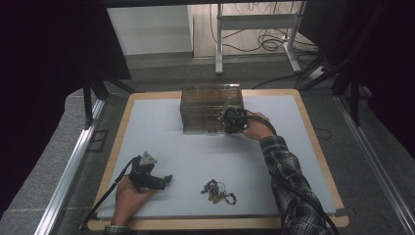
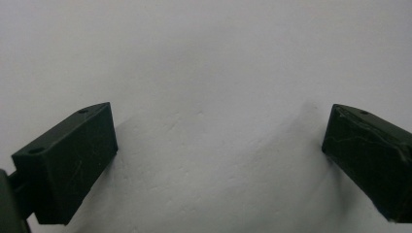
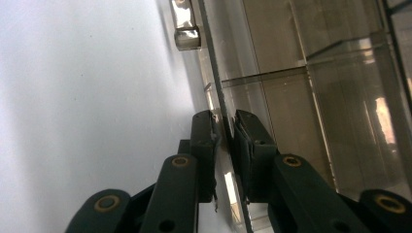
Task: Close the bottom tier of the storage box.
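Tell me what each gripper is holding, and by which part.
The right gripper pinches the thin edge of the clear box's front panel, near its right end. The left gripper is open and holds nothing, over the bare mat.

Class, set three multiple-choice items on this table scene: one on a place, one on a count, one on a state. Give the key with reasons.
1. Where does the tangled small pile of jewellery lie?
A near front edge
B inside box
C on floor

2. How many tongs touch the clear plastic compartment box?
A none
B one
C two

3. How are the left tongs?
A clamped on box
B open, empty
C holding jewellery

Key: A, it lies on the mat near the person; B, the right tongs alone pinch a panel; B, their jaws are spread over bare mat.
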Demonstrator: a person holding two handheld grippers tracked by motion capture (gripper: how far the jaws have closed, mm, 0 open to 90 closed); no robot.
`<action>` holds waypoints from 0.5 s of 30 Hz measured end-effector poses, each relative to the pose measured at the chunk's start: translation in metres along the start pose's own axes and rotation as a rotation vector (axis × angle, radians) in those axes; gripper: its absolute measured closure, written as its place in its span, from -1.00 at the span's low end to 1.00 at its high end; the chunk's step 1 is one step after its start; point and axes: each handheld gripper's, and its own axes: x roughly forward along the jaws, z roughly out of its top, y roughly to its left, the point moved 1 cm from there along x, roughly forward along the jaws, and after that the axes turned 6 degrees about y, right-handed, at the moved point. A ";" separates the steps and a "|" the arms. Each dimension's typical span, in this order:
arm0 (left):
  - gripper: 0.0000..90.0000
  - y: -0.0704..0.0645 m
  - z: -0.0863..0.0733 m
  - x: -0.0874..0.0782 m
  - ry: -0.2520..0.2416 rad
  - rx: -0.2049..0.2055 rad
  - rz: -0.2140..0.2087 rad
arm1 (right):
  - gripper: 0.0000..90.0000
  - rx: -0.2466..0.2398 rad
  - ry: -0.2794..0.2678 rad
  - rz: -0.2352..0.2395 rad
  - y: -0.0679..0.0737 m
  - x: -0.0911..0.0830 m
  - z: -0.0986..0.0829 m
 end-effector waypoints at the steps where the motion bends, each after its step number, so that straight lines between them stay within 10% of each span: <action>1: -1.00 0.000 0.000 0.000 0.000 0.000 0.000 | 0.75 -0.007 0.003 0.001 0.000 0.000 0.000; 15: -1.00 0.000 0.000 0.000 -0.001 -0.001 -0.001 | 0.82 -0.056 0.034 0.034 0.000 -0.001 0.004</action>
